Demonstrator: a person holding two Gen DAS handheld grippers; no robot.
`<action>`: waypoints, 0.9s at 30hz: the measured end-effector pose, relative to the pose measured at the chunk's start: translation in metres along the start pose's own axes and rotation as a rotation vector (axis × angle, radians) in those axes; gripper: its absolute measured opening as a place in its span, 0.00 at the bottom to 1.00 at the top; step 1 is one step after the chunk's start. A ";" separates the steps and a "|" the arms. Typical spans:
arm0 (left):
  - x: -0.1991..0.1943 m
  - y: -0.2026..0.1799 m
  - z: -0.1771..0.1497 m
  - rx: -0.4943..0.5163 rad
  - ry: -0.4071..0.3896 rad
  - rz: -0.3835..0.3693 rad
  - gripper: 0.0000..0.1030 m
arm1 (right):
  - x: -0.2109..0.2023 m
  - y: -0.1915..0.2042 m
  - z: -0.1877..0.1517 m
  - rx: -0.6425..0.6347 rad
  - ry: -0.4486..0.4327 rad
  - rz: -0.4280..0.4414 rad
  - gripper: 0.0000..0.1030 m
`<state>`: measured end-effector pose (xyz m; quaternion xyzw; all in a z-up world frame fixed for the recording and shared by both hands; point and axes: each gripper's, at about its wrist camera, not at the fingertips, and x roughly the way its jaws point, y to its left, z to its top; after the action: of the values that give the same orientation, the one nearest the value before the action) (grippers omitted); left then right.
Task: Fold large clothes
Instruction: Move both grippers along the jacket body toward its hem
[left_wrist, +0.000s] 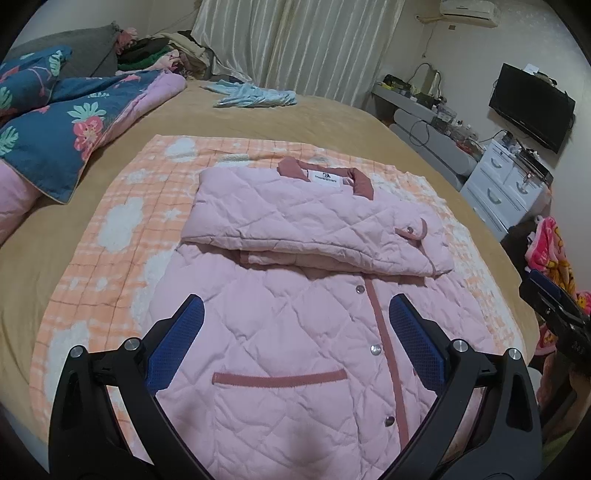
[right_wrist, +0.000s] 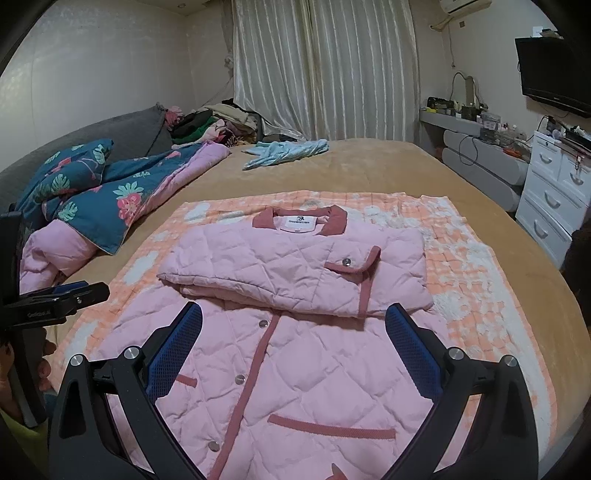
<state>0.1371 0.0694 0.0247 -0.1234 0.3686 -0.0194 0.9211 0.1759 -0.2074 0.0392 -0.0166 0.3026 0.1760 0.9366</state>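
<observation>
Pink quilted jacket (left_wrist: 295, 332) lies ahead of both grippers, left gripper (left_wrist: 295, 321) and right gripper (right_wrist: 293, 325), fingers spread wide, holding nothing.

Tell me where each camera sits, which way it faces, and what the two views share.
Left wrist: on the left claw, open above the pink jacket, facing the curtains; right claw at its right edge.
Right wrist: on the right claw, open over the jacket's right half, facing alike; left claw at its left edge.
Shared: jacket with sleeves folded across, orange blanket, floral quilt.
</observation>
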 end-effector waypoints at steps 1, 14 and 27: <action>-0.001 0.000 -0.002 0.002 -0.001 0.001 0.91 | -0.001 0.000 -0.001 -0.002 0.000 -0.001 0.96; -0.007 0.000 -0.021 0.021 0.002 0.010 0.91 | -0.012 -0.005 -0.017 -0.011 0.005 -0.012 0.96; -0.019 0.011 -0.040 0.017 0.001 0.039 0.91 | -0.021 -0.004 -0.037 -0.025 0.027 -0.012 0.96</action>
<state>0.0949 0.0741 0.0068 -0.1087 0.3712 -0.0046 0.9222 0.1405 -0.2227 0.0211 -0.0324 0.3131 0.1741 0.9331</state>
